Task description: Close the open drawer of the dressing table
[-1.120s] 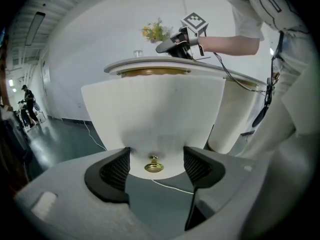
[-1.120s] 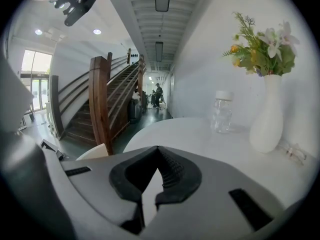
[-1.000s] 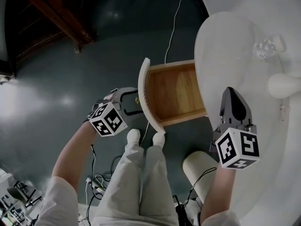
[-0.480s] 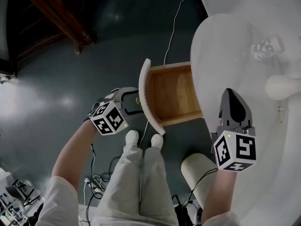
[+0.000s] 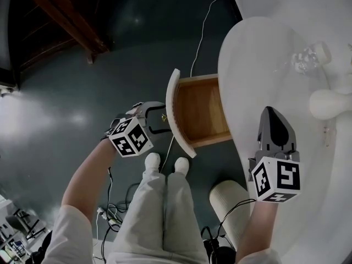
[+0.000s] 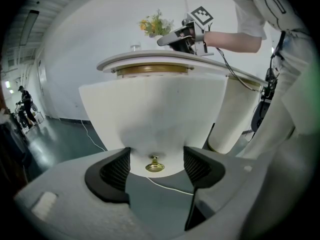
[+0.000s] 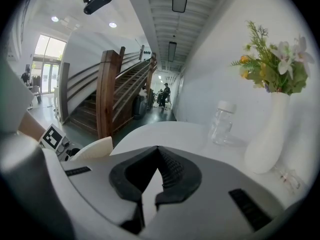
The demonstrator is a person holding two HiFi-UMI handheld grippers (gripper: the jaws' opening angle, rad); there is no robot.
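Two tongs: left tongs [image 5: 158, 118] gape either side of the brass knob [image 6: 154, 166] on the half-out drawer [image 5: 201, 111], jutting from the front edge of the tabletop [image 5: 258, 54]. Right tongs [image 7: 157, 151] hang clenched, empty. Closing seems underway; next, push straight inward.

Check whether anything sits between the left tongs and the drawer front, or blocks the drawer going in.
Nothing visible. The left tongs are open, the brass knob between their jaws on the drawer front. The drawer looks bare inside, and nothing shows between it and the table top.
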